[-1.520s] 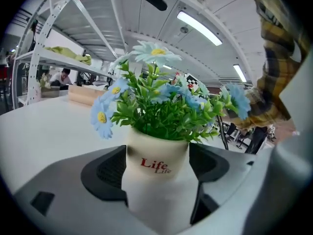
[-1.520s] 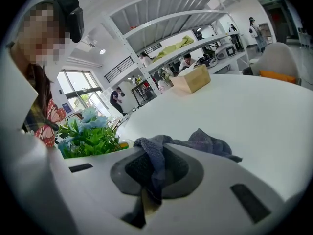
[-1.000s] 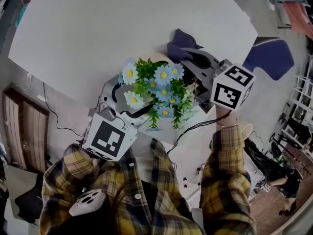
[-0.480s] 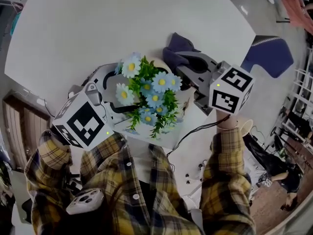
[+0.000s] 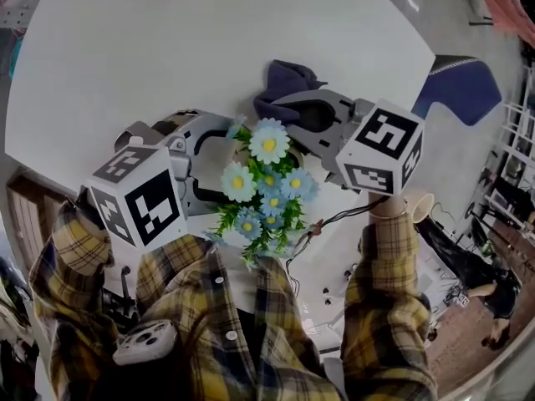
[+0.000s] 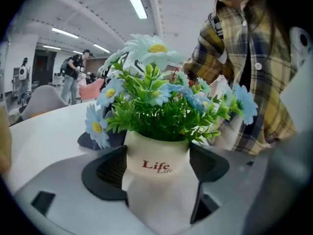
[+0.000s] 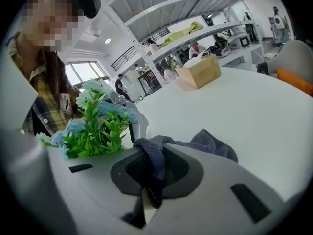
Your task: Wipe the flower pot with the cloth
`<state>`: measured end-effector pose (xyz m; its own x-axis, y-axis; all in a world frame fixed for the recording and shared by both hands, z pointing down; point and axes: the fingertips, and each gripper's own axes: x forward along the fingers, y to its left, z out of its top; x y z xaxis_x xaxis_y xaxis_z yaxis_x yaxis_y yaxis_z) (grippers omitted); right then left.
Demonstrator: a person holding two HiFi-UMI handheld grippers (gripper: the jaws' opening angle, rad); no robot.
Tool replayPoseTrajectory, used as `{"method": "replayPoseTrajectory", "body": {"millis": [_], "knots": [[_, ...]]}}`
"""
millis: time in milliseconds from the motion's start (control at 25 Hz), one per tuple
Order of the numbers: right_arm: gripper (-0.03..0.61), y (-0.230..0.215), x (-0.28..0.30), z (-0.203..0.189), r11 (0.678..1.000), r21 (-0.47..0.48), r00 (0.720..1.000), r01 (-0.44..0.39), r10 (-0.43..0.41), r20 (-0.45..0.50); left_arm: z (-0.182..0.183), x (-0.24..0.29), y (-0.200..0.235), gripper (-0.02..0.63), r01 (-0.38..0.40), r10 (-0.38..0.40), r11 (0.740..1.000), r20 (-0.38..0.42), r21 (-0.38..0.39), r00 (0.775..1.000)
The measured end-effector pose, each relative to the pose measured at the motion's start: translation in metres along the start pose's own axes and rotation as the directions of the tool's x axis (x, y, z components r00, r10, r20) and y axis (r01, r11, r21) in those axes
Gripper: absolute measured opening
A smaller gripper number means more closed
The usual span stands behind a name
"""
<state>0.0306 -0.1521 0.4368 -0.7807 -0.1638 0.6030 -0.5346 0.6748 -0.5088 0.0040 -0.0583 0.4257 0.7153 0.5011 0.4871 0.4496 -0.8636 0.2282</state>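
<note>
The left tongs (image 6: 157, 169) were spread about as wide as the white flower pot (image 6: 156, 153) and pressed on it from both sides, 1 dark pad against each flank just below the rim. The pot stood upright between them, its red "Life" print facing the left gripper view's camera. Blue and white daisies (image 6: 146, 89) on green stems filled the top and spilled over the rim.

From the head view, the left tongs (image 5: 219, 170) reached in from the left toward the flowers (image 5: 263, 186), which hid the pot below them. The bunch sat over the near edge of the white surface (image 5: 209, 48), close to the person's plaid shirt (image 5: 242, 332). Whether the pot rested on the surface or was raised off it could not be told.

The right tongs (image 7: 151, 173) were nearly closed, pinching a fold of the dark blue-grey cloth (image 7: 210, 143) between the 2 pads. The rest of the cloth bunched loosely past the tips and lay over the upper jaw. In the head view, the right tongs (image 5: 280, 111) came in from the right, with the cloth (image 5: 284, 80) crumpled at their tips just beyond the flowers, on the far side from the person. Contact between cloth and pot could not be made out.

A tan box (image 7: 198, 71) stood well back on the surface (image 7: 254, 106).
</note>
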Motion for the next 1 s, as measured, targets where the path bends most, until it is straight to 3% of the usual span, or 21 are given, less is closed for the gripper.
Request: {"method": "replayPoseTrajectory", "body": {"millis": [240,480,720,1000], "knots": [[0.015,0.007,0.013,-0.002,0.999,-0.028,0.996,-0.042,0.039,-0.074,0.004,0.007,-0.001,0.397,0.090,-0.090,0.994,-0.002,0.054,0.996],[0.015,0.007,0.011,-0.001,0.999,-0.021,0.998,-0.034,0.033,-0.062,0.006,0.007,-0.002,0.397,0.074,-0.075,0.996,0.028,0.047,0.997],[0.015,0.002,0.002,0.002,0.999,-0.015,0.999,0.041,-0.041,0.008,0.004,-0.007,-0.002,0.394,-0.026,0.028,0.999,0.093,-0.027,0.995],[0.015,0.005,-0.038,0.026,0.979,-0.063,0.976,0.192,-0.185,0.112,0.019,-0.041,0.002,0.366,-0.188,0.202,0.977,0.164,-0.098,0.966]]}}
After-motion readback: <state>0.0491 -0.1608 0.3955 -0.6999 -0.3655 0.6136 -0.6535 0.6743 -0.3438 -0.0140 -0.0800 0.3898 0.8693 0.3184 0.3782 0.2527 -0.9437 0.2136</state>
